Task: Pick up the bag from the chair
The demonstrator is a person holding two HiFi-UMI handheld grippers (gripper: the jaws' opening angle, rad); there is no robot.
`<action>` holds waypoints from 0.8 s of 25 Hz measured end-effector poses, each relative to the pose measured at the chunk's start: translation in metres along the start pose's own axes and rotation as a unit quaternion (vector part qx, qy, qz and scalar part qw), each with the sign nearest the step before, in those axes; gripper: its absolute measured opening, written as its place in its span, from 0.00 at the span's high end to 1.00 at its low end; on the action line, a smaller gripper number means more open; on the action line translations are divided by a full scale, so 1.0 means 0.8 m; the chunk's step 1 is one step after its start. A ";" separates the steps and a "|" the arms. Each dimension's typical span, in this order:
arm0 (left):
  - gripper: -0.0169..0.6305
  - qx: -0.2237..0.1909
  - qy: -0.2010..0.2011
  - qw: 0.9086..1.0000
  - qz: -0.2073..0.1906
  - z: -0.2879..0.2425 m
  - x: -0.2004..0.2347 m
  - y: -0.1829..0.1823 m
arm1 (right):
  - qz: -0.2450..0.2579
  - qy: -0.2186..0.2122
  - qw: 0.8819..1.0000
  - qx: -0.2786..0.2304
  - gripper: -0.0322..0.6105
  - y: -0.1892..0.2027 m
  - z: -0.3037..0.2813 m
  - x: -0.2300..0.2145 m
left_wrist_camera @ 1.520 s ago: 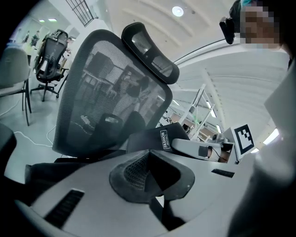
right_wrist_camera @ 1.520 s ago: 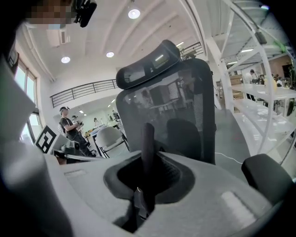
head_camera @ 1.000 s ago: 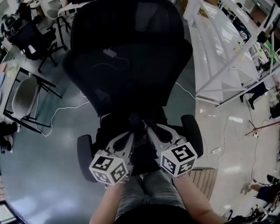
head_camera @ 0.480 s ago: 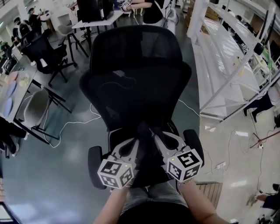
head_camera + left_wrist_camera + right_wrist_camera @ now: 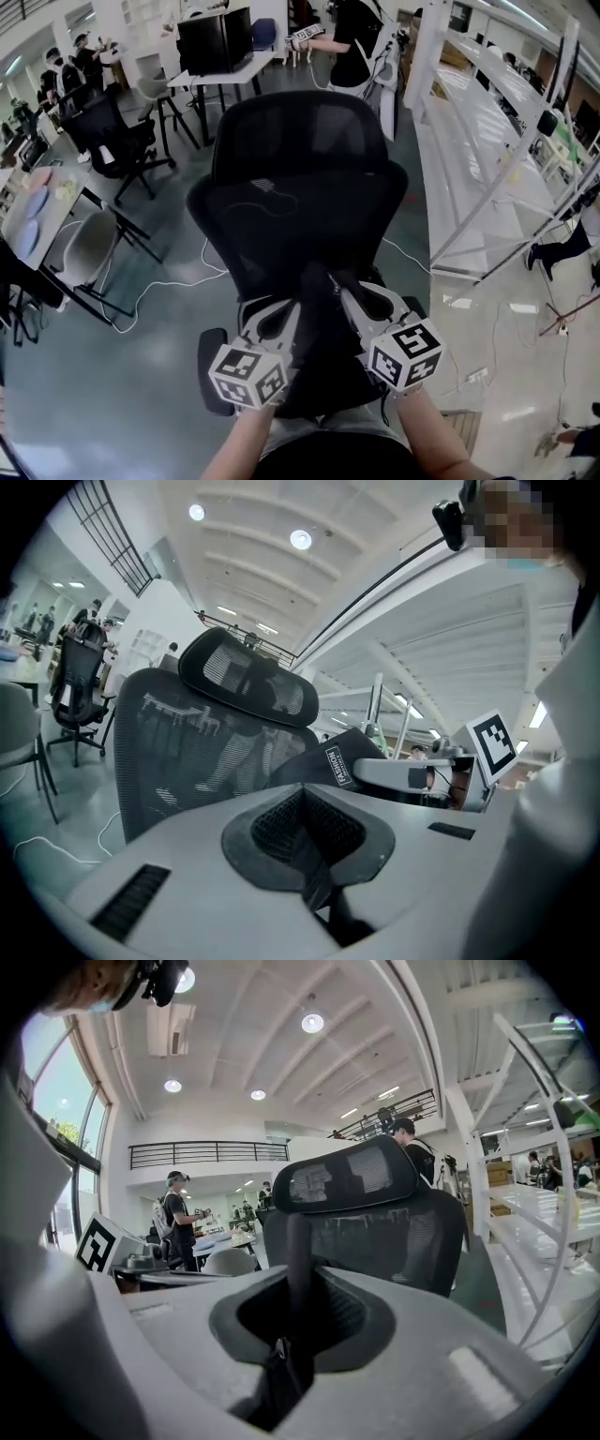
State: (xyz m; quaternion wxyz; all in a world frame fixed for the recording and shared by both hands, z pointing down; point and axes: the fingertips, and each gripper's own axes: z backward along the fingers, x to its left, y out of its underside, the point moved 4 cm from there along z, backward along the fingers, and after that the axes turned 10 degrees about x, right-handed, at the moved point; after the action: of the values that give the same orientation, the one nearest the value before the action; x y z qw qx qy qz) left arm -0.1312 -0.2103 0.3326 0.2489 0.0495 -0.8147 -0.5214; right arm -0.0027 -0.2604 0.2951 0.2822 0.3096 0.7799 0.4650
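Note:
A black bag [image 5: 317,361] hangs between my two grippers in front of the black mesh office chair [image 5: 300,187], covering most of the seat in the head view. My left gripper [image 5: 296,306] is shut on one black strap [image 5: 317,872] of the bag. My right gripper [image 5: 343,292] is shut on the other strap [image 5: 297,1274]. In the left gripper view the bag's top with a white label [image 5: 337,765] shows beside the right gripper [image 5: 412,774], with the chair back [image 5: 192,752] behind. The chair's headrest [image 5: 352,1177] fills the right gripper view.
A white metal rack [image 5: 487,141] stands right of the chair. Desks and a monitor [image 5: 214,42], other chairs [image 5: 103,131] and several people are behind and to the left. White cables [image 5: 159,281] lie on the grey floor. An armrest [image 5: 214,361] sticks out beside my left gripper.
Both grippers stay shut on the straps and have drawn slightly toward me with the bag. The head view has tipped up, showing more of the room behind the chair.

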 end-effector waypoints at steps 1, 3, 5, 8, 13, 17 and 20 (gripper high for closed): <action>0.95 -0.001 0.000 1.000 -0.001 0.002 -0.002 -0.003 | 0.002 0.000 1.000 -0.004 0.87 -0.005 0.002 0.002; 0.95 -0.005 -0.001 1.000 -0.007 0.008 -0.006 -0.006 | 0.005 0.000 1.000 -0.011 0.87 -0.013 0.006 0.006; 0.95 -0.011 -0.001 1.000 -0.013 0.012 -0.010 -0.011 | 0.007 -0.001 1.000 -0.018 0.87 -0.021 0.010 0.011; 0.95 -0.019 -0.003 1.000 -0.019 0.016 -0.011 -0.017 | 0.012 -0.004 1.000 -0.029 0.87 -0.030 0.014 0.017; 0.95 -0.037 -0.010 0.999 -0.027 0.023 -0.006 -0.038 | 0.019 -0.002 0.998 -0.052 0.87 -0.053 0.023 0.018; 0.95 -0.047 -0.013 0.998 -0.028 0.032 -0.004 -0.043 | 0.025 -0.002 0.998 -0.064 0.87 -0.063 0.028 0.025; 0.95 -0.053 -0.012 0.998 -0.030 0.035 -0.003 -0.045 | 0.029 -0.003 0.997 -0.073 0.87 -0.067 0.034 0.030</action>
State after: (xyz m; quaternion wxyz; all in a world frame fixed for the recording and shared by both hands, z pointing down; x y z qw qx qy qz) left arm -0.1482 -0.2025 0.2906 0.2257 0.0548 -0.7871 -0.5714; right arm -0.0102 -0.2477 0.2317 0.2927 0.3118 0.7340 0.5275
